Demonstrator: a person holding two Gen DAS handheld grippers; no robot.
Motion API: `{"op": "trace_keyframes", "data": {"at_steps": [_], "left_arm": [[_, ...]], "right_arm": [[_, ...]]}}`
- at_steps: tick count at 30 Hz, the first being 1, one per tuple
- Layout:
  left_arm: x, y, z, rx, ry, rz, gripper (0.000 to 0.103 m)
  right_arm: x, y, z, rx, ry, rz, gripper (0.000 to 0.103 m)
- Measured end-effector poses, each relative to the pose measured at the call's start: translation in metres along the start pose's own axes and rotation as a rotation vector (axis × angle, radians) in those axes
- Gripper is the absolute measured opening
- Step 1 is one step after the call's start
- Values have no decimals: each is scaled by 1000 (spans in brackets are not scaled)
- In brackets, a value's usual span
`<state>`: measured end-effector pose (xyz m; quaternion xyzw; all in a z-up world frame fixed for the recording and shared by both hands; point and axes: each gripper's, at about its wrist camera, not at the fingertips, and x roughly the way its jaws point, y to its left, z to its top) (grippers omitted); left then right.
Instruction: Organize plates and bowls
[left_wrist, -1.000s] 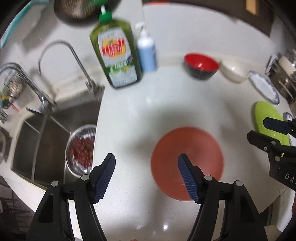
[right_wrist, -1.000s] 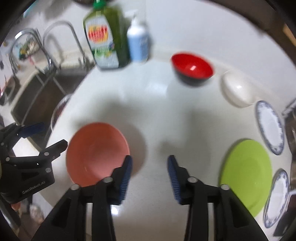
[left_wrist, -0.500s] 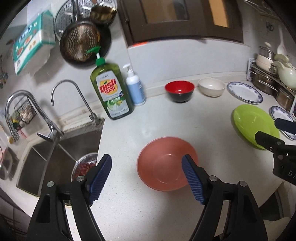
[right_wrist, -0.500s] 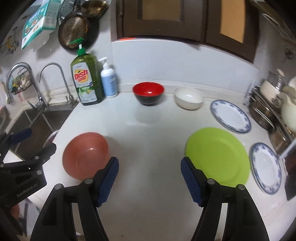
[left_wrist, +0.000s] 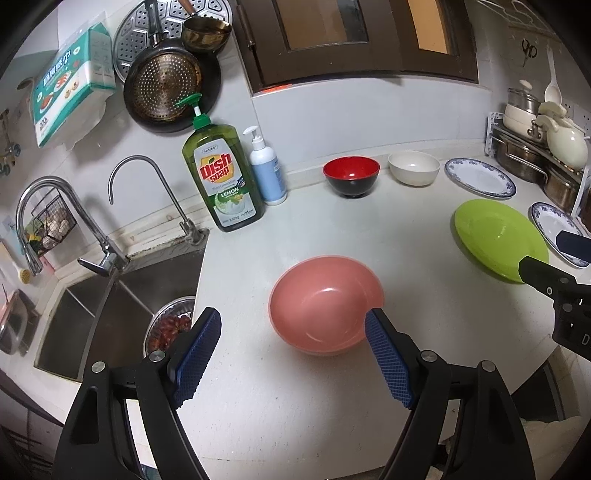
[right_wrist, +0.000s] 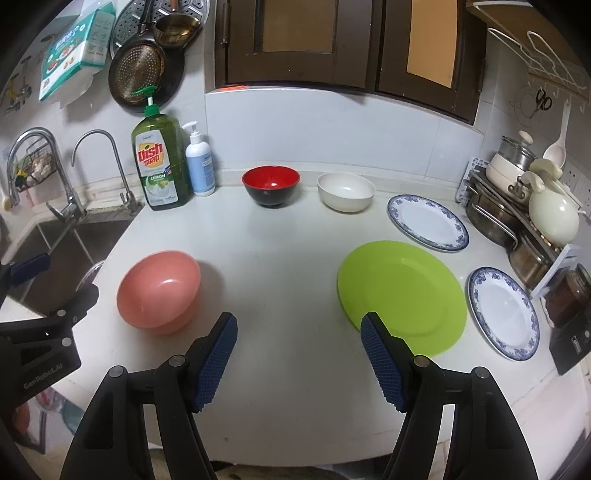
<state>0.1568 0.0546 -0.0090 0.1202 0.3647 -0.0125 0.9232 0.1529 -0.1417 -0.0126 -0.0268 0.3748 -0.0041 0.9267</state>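
A pink bowl (left_wrist: 325, 306) (right_wrist: 159, 288) stands on the white counter near the front left. A red and black bowl (right_wrist: 270, 184) (left_wrist: 351, 174) and a white bowl (right_wrist: 346, 192) (left_wrist: 413, 168) stand at the back. A green plate (right_wrist: 400, 291) (left_wrist: 498, 238) lies at the right, with two blue-rimmed plates, one behind it (right_wrist: 427, 222) and one to its right (right_wrist: 503, 313). My left gripper (left_wrist: 291, 356) is open and empty, just in front of the pink bowl. My right gripper (right_wrist: 299, 356) is open and empty, above the counter's front, between the pink bowl and the green plate.
A sink (left_wrist: 110, 295) with two taps lies at the left, with a metal bowl of red fruit (left_wrist: 168, 326) in it. A dish soap bottle (right_wrist: 159, 166) and a pump bottle (right_wrist: 199, 162) stand at the back left. Pots and a rack (right_wrist: 524, 206) crowd the right edge.
Both grippers pulled back and tilted up from looking down at the counter. The right gripper's jaws opened wider. The dishes have not moved.
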Motion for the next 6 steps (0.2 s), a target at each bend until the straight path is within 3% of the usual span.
{"op": "trace_keyframes", "data": {"at_steps": [6], "left_arm": [[-1, 1, -2, -7, 4, 13, 80]], "right_arm": [[1, 1, -1, -10, 11, 19, 70]]}}
